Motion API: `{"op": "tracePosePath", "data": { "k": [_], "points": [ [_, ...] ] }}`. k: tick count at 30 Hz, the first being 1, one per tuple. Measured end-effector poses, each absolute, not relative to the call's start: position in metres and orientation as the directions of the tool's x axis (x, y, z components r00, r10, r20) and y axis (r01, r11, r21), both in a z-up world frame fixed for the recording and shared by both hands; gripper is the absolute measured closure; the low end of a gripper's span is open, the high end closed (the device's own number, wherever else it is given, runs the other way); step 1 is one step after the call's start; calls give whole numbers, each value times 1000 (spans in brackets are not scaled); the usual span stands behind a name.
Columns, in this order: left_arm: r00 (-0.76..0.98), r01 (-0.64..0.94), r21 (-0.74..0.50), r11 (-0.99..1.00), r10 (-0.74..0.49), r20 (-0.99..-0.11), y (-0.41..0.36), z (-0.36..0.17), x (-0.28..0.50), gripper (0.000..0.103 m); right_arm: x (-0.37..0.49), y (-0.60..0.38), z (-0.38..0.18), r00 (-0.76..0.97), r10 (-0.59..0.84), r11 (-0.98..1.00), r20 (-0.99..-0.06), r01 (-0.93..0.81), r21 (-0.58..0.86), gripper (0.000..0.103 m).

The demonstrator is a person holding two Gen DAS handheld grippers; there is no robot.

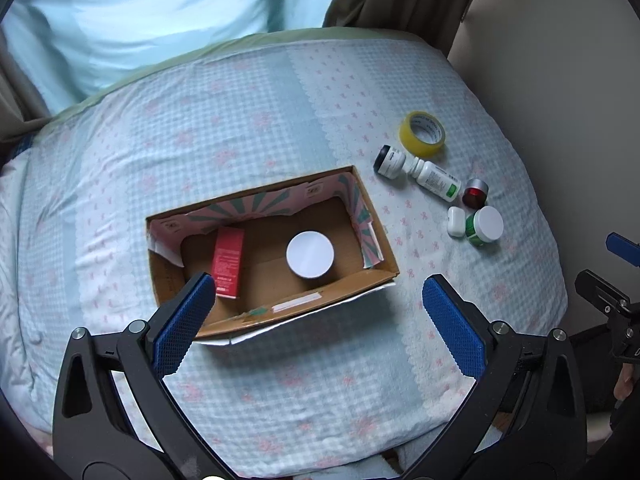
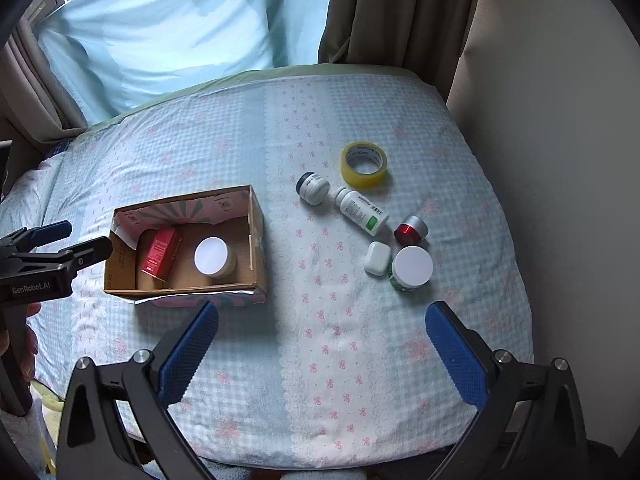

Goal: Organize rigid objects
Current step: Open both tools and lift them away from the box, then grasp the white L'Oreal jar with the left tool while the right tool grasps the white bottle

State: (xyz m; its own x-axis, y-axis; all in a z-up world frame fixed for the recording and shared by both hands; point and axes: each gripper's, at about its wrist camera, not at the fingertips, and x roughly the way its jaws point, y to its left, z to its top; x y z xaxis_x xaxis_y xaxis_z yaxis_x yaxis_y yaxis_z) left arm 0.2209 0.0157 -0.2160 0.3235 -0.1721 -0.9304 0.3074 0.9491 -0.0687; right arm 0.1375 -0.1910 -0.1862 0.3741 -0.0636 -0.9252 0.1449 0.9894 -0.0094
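Note:
An open cardboard box (image 1: 376, 276) (image 2: 256, 236) lies on the bed and holds a red carton (image 1: 228, 262) (image 2: 159, 255) and a white-lidded jar (image 1: 310, 255) (image 2: 212, 258). To its right lie a yellow tape roll (image 1: 423, 134) (image 2: 364, 165), a black-capped white jar (image 1: 390, 162) (image 2: 313, 187), a white pill bottle (image 1: 436, 180) (image 2: 362, 210), a red and silver jar (image 1: 475, 193) (image 2: 410, 230), a white earbud case (image 1: 456, 221) (image 2: 377, 258) and a green jar with a white lid (image 1: 484, 225) (image 2: 412, 269). My left gripper (image 1: 318, 292) is open and empty above the box's near side. My right gripper (image 2: 322, 316) is open and empty, short of the loose items.
The bed has a blue checked cover (image 1: 312, 392) (image 2: 312, 360) with pink bows. A pale blue sheet (image 2: 160, 32) and brown curtain (image 2: 400, 12) hang behind it. A wall (image 2: 560, 160) runs along the right edge. The left gripper also shows at the left of the right wrist view (image 2: 70, 238).

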Motion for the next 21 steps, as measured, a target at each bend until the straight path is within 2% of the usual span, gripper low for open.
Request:
{"op": "tracePosePath", "data": {
  "k": [5,11,21],
  "points": [
    [276,326,-76,942,-172,-946,-30,-231,243,0,154,-236,-194,386,-44,988,-922,153,17,0],
    [257,395,-18,919,-129,-958,-86,-250,280,0,187,-275,-215,375,-67,995,-925,89,-36,0],
    [151,506,31,862,-53,-987,-169,-332,358,0,245,-314,-283,327,1,994,-945,-103,-34,0]
  ]
}}
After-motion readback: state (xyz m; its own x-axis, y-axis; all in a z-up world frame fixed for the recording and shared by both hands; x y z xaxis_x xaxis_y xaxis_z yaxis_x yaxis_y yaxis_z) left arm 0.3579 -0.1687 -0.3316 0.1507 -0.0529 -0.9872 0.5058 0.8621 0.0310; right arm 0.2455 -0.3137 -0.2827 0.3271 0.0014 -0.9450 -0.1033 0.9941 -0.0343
